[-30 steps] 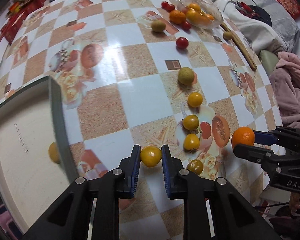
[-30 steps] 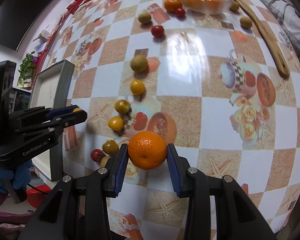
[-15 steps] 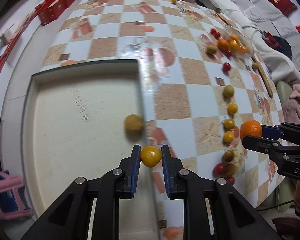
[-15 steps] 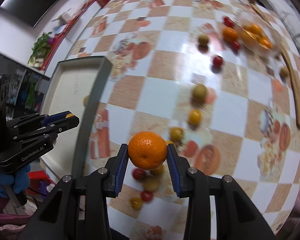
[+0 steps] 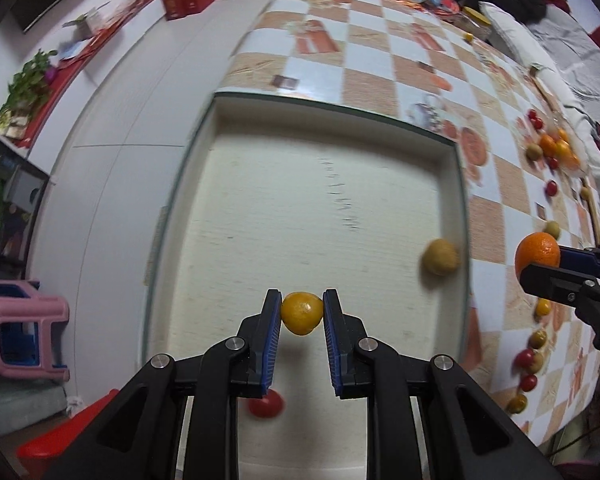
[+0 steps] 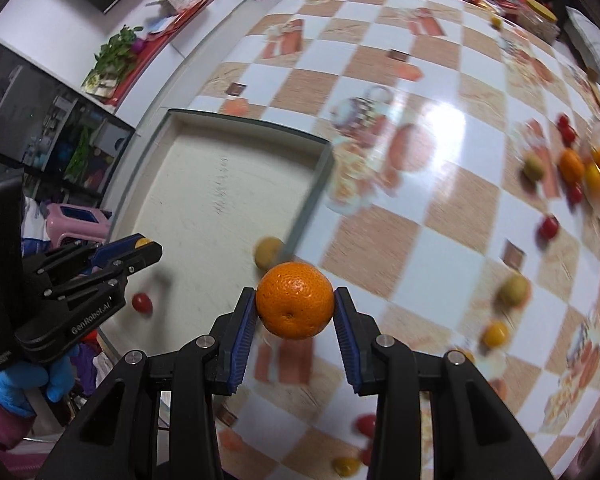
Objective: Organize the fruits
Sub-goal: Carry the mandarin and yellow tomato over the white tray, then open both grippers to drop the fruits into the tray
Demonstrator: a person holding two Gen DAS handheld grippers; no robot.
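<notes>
Left tool (image 5: 302,314) pinches small yellow fruit (image 5: 302,313) above tray (image 5: 462,216). Right tool (image 6: 295,312) clamps orange (image 6: 295,300) above worktop (image 6: 440,240), beside tray rim. Risk: dropped fruit rolls, knocks 2 fruits in tray.

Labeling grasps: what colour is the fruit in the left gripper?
Yellow-orange fruit, clearest in the left wrist view.

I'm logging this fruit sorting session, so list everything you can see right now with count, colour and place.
Tray: one, cream with dark rim, table's left edge.
Brownish fruit: one, inside tray by right wall.
Cherry tomato: one, red, inside tray near front.
Loose fruits: several, yellow, red, greenish, on checked table.
Stool: one, pink, on floor.
Yellow fruit: one, in left gripper over tray.
Orange: one, in right gripper.
</notes>
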